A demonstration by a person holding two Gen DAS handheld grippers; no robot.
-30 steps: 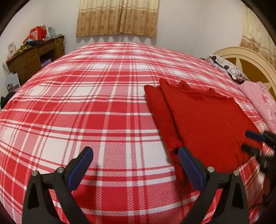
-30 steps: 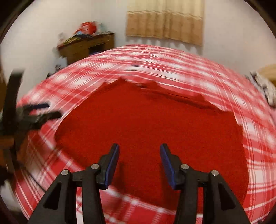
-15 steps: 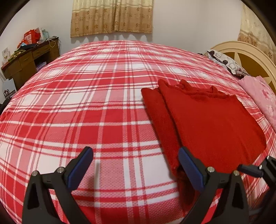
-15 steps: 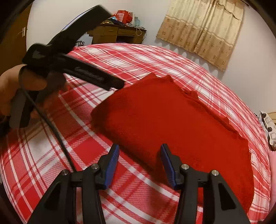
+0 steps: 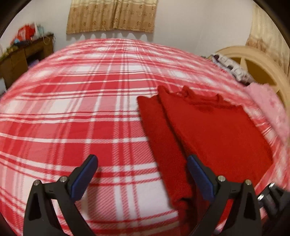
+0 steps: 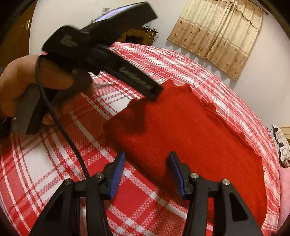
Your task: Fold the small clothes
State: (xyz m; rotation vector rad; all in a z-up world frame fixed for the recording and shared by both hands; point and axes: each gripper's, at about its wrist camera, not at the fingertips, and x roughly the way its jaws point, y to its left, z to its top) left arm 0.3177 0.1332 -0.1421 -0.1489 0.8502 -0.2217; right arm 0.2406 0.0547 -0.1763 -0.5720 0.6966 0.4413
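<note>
Left gripper (image 5: 142, 178): jaws wide apart, holding nothing; low centre of the left wrist view, above the plaid bedspread (image 5: 72, 112).
Right gripper (image 6: 146, 174): jaws apart, empty; bottom centre of the right wrist view, its right finger over cloth, its left finger over plaid.
Garment: red knitted garment (image 5: 208, 127) lies flat on the bedspread, partly folded, with a narrow folded strip along its left side.
Position in left view: right half of the frame; the strip's near end sits just left of the right-hand finger.
Position in right view: red garment (image 6: 190, 130) fills centre to lower right; its near edge passes between the fingers.
Long axis: runs from near, by the grippers, to far, toward the curtain (image 5: 110, 16).
Nearer tool: judged the right gripper, at the near edge; the left gripper's body (image 6: 101, 54), upper left of that view, hangs over the far-left corner.
Next move, judged: each gripper closing on a near-side hem.
Risk: thick knit may slip from one jaw.
</note>
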